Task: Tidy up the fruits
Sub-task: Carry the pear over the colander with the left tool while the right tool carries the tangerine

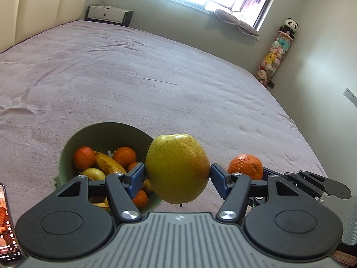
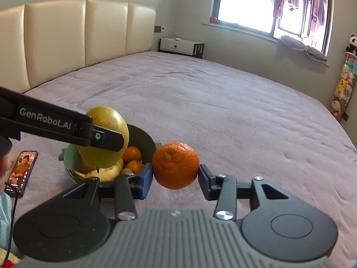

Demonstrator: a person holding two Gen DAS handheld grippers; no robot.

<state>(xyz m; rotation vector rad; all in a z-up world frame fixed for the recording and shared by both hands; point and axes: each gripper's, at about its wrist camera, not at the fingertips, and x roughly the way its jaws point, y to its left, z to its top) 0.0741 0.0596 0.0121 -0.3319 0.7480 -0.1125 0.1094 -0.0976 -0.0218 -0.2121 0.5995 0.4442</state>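
Left wrist view: the left claw [image 1: 177, 174] is clamped on a large yellow-green speckled pear [image 1: 177, 168], its blue pads [image 1: 136, 178] pressing both sides and the fruit held in the air above the mauve bedspread [image 1: 156, 78]. Just left of the pear sits a pale green round bowl [image 1: 107, 129] on the bed, holding small orange mandarins [image 1: 84, 158], a spotted yellow banana [image 1: 109, 163] and a small yellow fruit [image 1: 94, 174]. To the right, beside the pear, a dimpled orange mandarin [image 1: 245, 166] is carried by the right claw [image 1: 245, 172], whose black linkage shows behind it. A lit smartphone [image 1: 6, 223] lies at the near left edge.

Right wrist view: the right claw [image 2: 175, 176] grips the dimpled orange mandarin [image 2: 175, 165] between its blue pads [image 2: 146, 178], lifted clear of the bedspread [image 2: 223, 111]. The pale green bowl [image 2: 142, 138] lies just left of it. The left claw's black finger [image 2: 67, 125], lettered GenRobot.AI, crosses in front of the pear [image 2: 104, 116], which hangs over the bowl's near left part. The smartphone [image 2: 21, 172] lies further left. A cream padded headboard [image 2: 78, 33] stands at the far left.
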